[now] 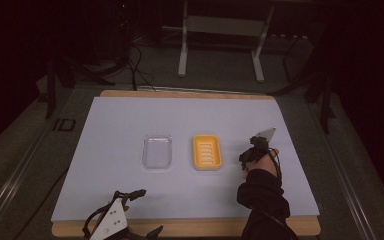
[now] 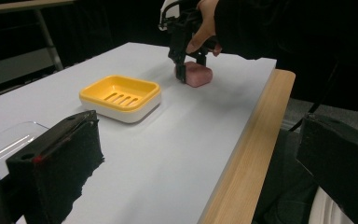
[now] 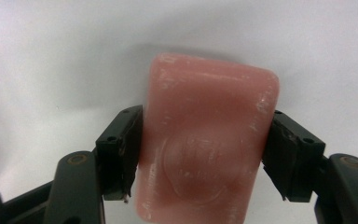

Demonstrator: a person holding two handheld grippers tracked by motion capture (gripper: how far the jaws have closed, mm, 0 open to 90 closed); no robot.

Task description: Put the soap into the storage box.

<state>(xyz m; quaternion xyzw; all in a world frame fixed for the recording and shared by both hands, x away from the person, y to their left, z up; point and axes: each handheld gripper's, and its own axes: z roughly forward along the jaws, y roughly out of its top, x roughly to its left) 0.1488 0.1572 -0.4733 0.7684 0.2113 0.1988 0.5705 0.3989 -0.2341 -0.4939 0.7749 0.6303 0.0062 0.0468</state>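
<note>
Now your right gripper (image 3: 205, 154) clamps the pink soap bar (image 3: 205, 140) across its short sides; yellow soap dish (image 1: 207, 152) lies just left. Left gripper (image 2: 205, 168) idle, gaping.

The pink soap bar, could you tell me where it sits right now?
The pink soap bar lies on the white sheet, between the right claw's jaws, right of the yellow soap dish.

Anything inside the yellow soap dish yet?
No. The soap dish shows only its bare slotted floor. The pink soap sits on the table, between the right hand-held gripper jaws.
</note>
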